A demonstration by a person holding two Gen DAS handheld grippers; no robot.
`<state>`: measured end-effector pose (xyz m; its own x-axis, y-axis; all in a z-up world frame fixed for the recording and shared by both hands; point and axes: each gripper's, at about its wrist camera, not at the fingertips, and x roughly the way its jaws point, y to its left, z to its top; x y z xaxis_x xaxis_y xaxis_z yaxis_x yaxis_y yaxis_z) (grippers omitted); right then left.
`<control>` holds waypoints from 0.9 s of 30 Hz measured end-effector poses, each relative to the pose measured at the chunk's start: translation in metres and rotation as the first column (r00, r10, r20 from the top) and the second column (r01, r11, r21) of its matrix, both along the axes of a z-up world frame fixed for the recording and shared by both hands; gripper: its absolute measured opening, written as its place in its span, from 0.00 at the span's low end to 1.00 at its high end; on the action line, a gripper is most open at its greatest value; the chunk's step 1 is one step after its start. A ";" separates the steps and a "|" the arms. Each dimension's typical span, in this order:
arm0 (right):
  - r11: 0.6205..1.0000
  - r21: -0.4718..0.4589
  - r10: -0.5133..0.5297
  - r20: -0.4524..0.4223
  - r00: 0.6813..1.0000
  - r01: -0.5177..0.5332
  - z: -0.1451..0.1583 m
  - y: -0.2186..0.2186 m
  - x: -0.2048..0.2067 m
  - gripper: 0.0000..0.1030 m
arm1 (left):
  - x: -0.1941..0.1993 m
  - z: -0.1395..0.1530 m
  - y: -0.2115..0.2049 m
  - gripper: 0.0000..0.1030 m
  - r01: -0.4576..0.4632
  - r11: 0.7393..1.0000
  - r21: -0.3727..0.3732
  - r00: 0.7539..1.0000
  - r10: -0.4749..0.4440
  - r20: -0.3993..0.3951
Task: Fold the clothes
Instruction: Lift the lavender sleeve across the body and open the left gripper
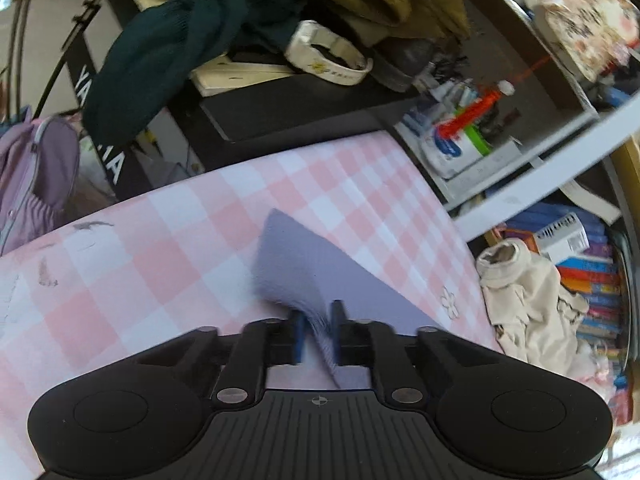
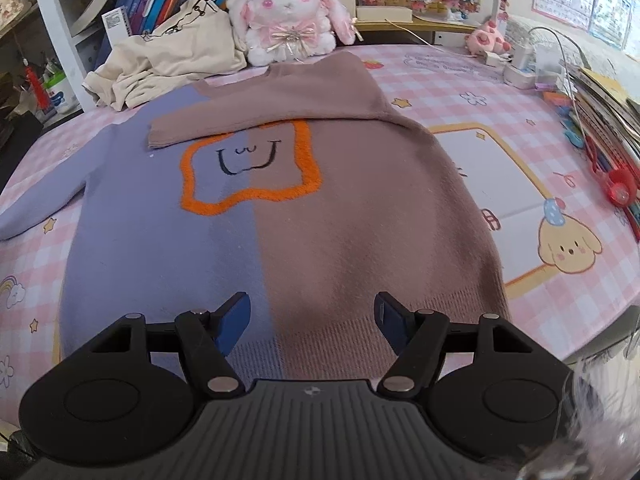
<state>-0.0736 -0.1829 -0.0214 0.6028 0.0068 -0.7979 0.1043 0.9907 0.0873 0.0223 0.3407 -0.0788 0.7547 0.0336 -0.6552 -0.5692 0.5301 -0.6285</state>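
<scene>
A two-tone sweater (image 2: pixel 280 208), lilac on the left and mauve on the right with an orange star outline and a smiley face, lies flat on the pink checked bed cover (image 2: pixel 500 92). Its mauve sleeve (image 2: pixel 256 114) is folded across the chest. Its lilac sleeve (image 2: pixel 44 196) stretches out to the left. My right gripper (image 2: pixel 314 316) is open and empty, just above the sweater's hem. My left gripper (image 1: pixel 316 332) is shut on the lilac sleeve (image 1: pixel 300 264) and holds its end lifted over the bed cover (image 1: pixel 160 248).
A cream garment (image 2: pixel 172 60) and a white bunny plush (image 2: pixel 288 20) lie at the far edge of the bed. Books, chargers and red scissors (image 2: pixel 616 184) crowd the right side. A black piano piled with dark clothes (image 1: pixel 200 32) stands beyond the left edge.
</scene>
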 end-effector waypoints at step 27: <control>0.901 -0.047 0.431 -0.018 0.902 -0.431 -0.007 -0.053 0.017 0.65 | 0.085 0.148 -0.267 0.03 0.403 0.817 0.414 0.858 -0.494 0.139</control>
<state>-0.0567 -0.2359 -0.0286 0.5439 0.2258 -0.8082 -0.3335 0.9419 0.0387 0.1070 0.0741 0.0694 0.8698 -0.1494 -0.4703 -0.0751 0.9019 -0.4254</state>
